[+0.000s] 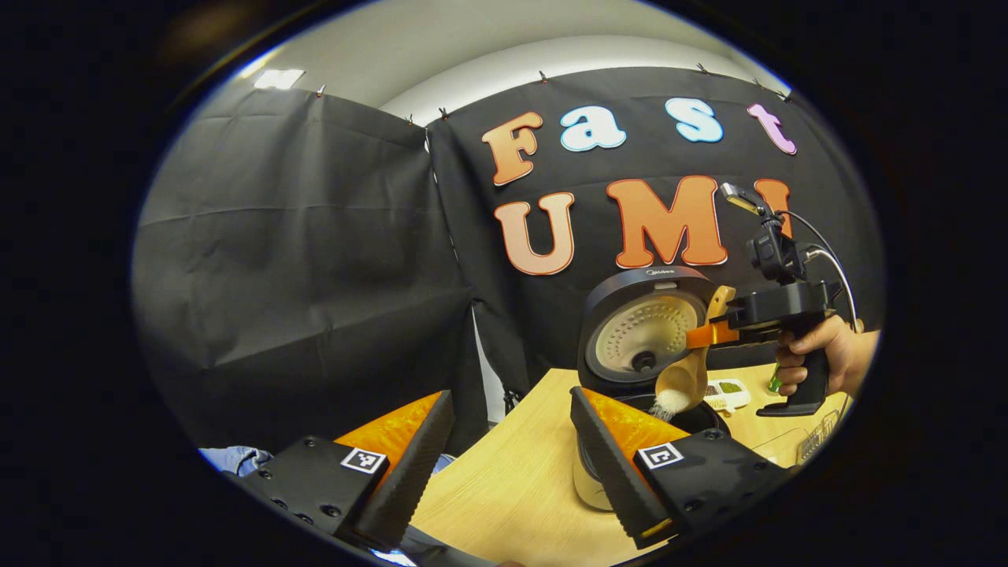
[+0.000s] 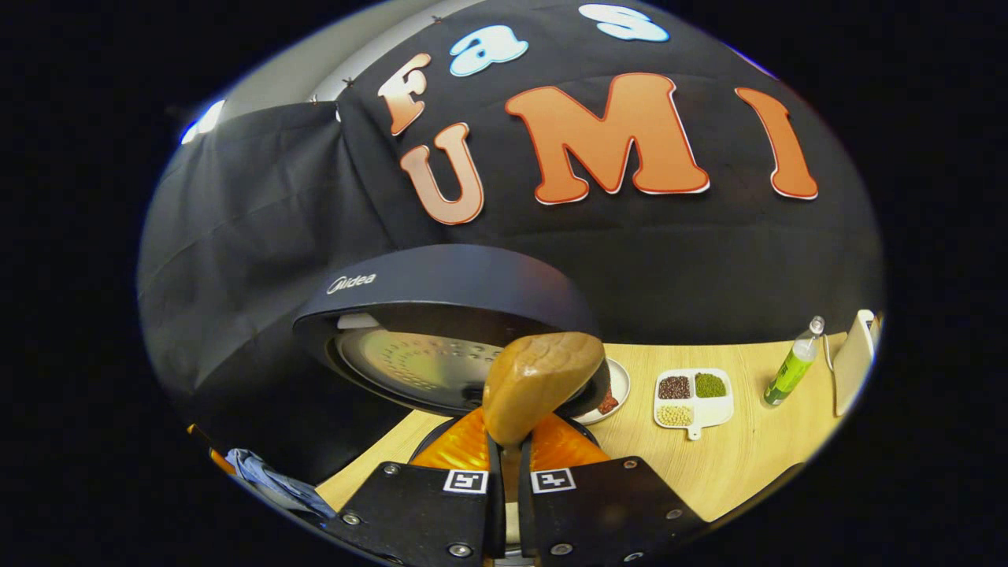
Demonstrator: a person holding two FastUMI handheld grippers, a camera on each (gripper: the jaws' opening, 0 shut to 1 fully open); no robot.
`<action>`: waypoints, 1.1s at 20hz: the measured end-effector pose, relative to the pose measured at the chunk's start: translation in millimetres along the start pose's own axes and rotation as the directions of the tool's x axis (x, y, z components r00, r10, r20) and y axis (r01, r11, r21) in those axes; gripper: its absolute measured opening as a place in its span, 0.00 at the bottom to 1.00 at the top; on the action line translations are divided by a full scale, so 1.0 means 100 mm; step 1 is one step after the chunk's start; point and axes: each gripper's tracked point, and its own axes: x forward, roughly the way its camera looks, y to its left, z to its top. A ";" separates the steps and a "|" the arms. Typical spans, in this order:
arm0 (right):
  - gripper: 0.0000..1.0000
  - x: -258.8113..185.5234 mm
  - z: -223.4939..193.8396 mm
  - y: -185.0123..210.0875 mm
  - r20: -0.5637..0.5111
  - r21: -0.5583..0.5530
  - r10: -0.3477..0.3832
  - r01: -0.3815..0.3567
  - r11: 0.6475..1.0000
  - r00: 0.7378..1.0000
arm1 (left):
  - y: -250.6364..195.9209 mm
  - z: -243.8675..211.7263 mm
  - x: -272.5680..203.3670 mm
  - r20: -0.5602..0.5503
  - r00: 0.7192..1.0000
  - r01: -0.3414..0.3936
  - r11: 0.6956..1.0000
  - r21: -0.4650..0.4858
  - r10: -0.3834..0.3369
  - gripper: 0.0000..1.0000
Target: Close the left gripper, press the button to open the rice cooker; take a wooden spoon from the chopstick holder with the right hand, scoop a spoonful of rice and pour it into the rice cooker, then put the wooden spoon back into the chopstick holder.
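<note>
Rice falls from the wooden spoon (image 1: 683,383), pinched in the right tongs (image 1: 713,335) at centre right over the open rice cooker (image 1: 642,331), left tongs (image 1: 504,441) gaping empty; next, the chopstick holder.

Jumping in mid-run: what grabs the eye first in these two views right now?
The open rice cooker, lid up on the wooden table at right in the left gripper view. Over its pot, the right gripper holds the wooden spoon tipped down, white rice spilling from the bowl. In the right gripper view the spoon's back looms just ahead of the shut fingers; the left gripper waits open in the foreground.
</note>
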 end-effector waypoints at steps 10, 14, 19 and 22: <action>0.06 -0.02 -0.06 0.19 0.029 -0.246 -0.010 0.017 0.969 1.000 | 0.08 -0.08 0.03 -0.016 1.000 -0.008 1.000 -0.014 0.008 0.94; 0.06 -0.08 -0.02 0.34 0.081 -0.407 0.020 0.015 0.913 0.996 | 0.09 -0.13 0.04 -0.025 1.000 -0.013 1.000 -0.011 0.012 0.93; 0.06 -0.17 -0.13 0.51 0.080 -0.532 0.075 -0.021 0.846 0.994 | 0.12 -0.12 0.00 -0.024 1.000 -0.019 1.000 -0.005 0.019 0.94; 0.06 -0.21 -0.14 0.48 0.077 -0.485 0.083 -0.035 0.874 0.994 | 0.10 -0.11 -0.02 -0.024 1.000 -0.020 1.000 -0.004 0.020 0.94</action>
